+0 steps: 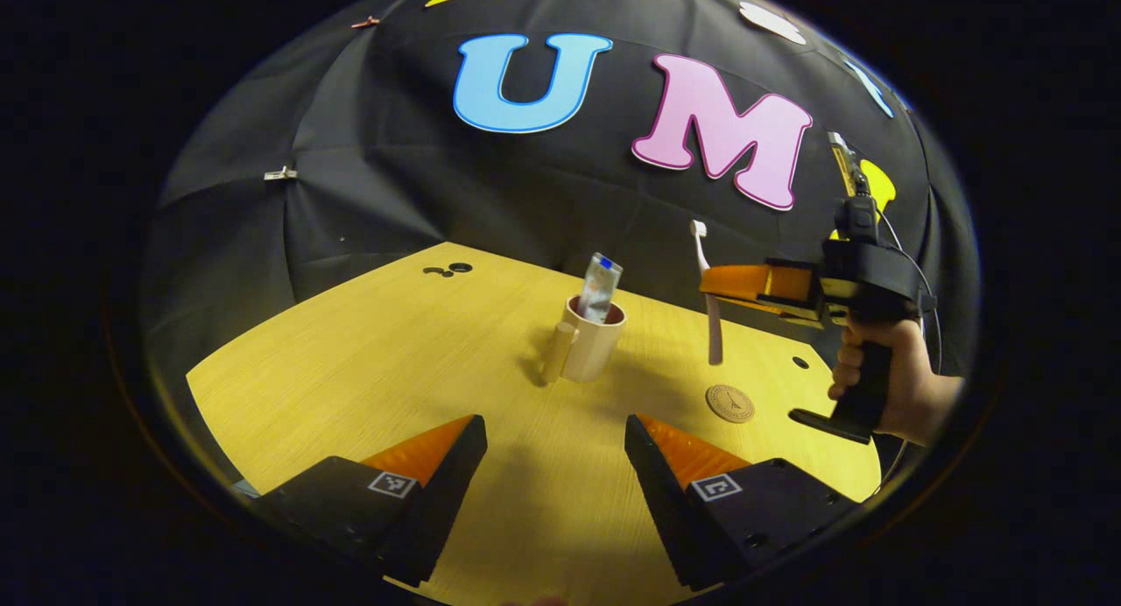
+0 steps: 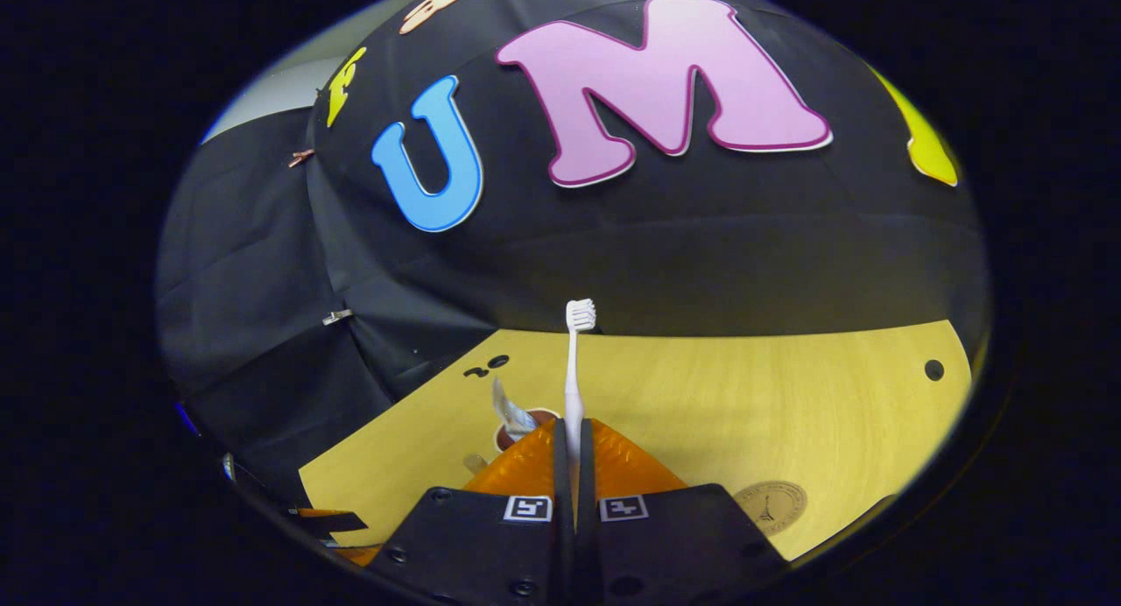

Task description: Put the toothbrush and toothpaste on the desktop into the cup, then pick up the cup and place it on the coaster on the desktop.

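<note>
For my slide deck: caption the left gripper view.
Right gripper holds the toothbrush upright above the desktop, beside the cup containing toothpaste.

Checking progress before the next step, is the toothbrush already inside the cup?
No, the toothbrush hangs upright in the right gripper, in the air beside the cup, which holds just the toothpaste.

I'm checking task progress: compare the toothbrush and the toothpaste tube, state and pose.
The white plastic toothbrush hangs upright in mid-air, clamped by the right gripper; the silvery toothpaste tube already stands tilted in the beige cup. The toothbrush is thin and long, the tube flat and wider. Both point upward.
</note>
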